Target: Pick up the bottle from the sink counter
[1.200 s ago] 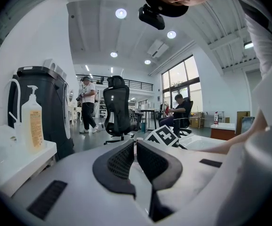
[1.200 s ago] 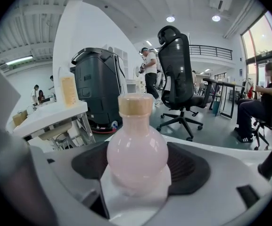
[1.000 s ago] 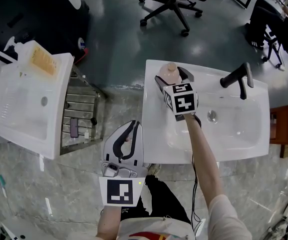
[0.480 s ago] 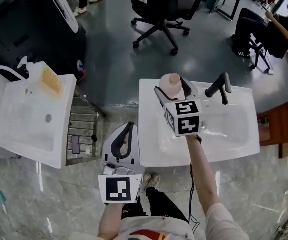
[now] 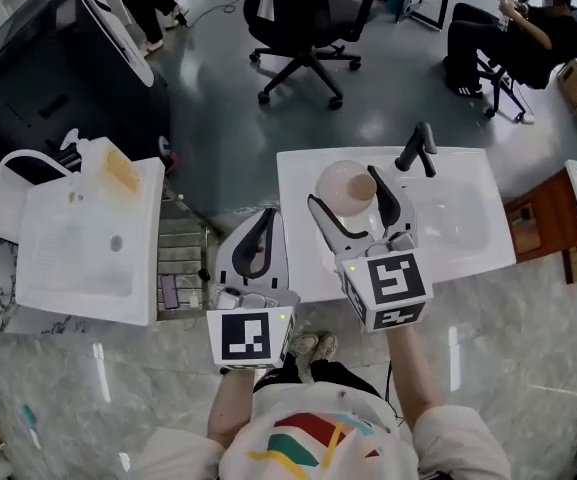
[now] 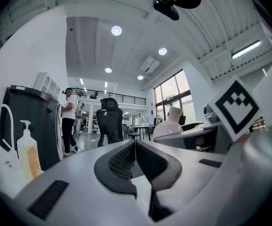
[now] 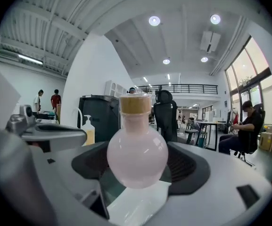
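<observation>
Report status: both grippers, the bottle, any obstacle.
Right gripper shut on round pink bottle with cork stopper. Left gripper shut, empty. Bottle over white sink counter. Black faucet beside, clear of it.

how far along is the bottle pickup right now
Done: the right gripper is shut on the pink bottle, its jaws pressing the round body. In hand: the bottle looks raised above the white sink counter, though the gap under it is hard to judge. Left: at most lifting it clear. The left gripper is shut and empty, off to the side.
</observation>
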The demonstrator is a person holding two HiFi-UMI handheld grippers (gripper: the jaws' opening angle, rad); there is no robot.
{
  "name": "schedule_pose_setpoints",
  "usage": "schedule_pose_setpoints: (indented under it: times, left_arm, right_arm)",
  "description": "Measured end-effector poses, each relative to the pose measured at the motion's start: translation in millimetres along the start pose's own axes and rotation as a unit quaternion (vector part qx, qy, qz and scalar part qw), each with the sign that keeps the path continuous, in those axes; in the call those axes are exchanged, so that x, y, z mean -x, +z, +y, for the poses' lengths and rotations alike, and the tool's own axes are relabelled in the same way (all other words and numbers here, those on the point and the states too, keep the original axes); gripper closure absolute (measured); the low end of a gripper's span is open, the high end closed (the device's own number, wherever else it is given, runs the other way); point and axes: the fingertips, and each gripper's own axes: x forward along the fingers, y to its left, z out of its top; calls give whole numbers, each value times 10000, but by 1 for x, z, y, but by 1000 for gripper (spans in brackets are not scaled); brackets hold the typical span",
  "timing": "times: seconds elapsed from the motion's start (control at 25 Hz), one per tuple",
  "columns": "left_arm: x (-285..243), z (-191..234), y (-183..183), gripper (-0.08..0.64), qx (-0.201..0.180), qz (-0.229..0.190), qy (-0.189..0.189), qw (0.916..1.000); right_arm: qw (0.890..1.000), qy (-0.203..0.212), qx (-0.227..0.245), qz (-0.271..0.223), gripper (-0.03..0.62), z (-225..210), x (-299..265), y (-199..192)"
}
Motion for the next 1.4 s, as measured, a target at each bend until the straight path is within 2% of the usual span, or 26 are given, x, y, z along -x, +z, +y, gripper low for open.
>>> schedule_pose_setpoints:
  times: [0.24, 0.44, 0.8, 1.2, 1.4]
  left_arm:
    - [20, -10, 21, 541, -173, -224, -56, 9996]
    - [32, -20, 34, 541, -219, -333, -136, 9991]
    - [38, -29, 38, 541, -522, -426, -233, 9975]
    - [40, -50, 41, 541, -534, -478, -373, 9967]
    - [41, -53, 40, 541, -514, -463, -428, 9967]
  right_arm:
    - [9994, -145, 36, -300, 216, 27, 60, 16]
    - [9972, -452, 164, -571, 216, 24, 95, 21]
    - [9962, -808, 11, -317, 216, 15, 133, -8]
    - [9958, -855, -218, -264, 216, 12, 150, -18]
    - [9952, -891, -175, -358, 216, 10, 151, -15]
